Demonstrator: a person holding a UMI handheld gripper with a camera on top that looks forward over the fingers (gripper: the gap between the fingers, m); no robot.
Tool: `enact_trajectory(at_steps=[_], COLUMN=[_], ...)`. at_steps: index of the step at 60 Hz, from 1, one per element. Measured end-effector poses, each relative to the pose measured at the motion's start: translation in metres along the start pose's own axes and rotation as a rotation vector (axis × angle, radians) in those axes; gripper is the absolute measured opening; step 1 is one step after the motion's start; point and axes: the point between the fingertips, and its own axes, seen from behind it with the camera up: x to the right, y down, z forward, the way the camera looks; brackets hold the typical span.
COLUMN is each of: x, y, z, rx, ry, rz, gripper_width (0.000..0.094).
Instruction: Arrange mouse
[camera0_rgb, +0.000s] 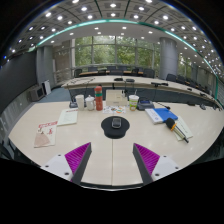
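A dark mouse (116, 122) sits on a round black mouse pad (115, 128) on the pale table (100, 155), straight ahead of my fingers and well beyond their tips. My gripper (112, 153) is open and empty, with bare table between the two purple pads (78, 155). The fingers hover above the table's near part.
Behind the mouse stand cups and bottles (98, 98) and a green cup (134, 101). A blue book and papers (163, 115) lie to the right, papers (68, 117) and a small item (44, 139) to the left. Further desks stand beyond.
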Motion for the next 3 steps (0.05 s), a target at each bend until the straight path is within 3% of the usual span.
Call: enact_trajectory(at_steps=[3], x=[-0.0014], y=[0.0013], z=[-0.0053], rx=[0.005], ry=[-0.005], rz=[-0.001], gripper_width=[0.0849])
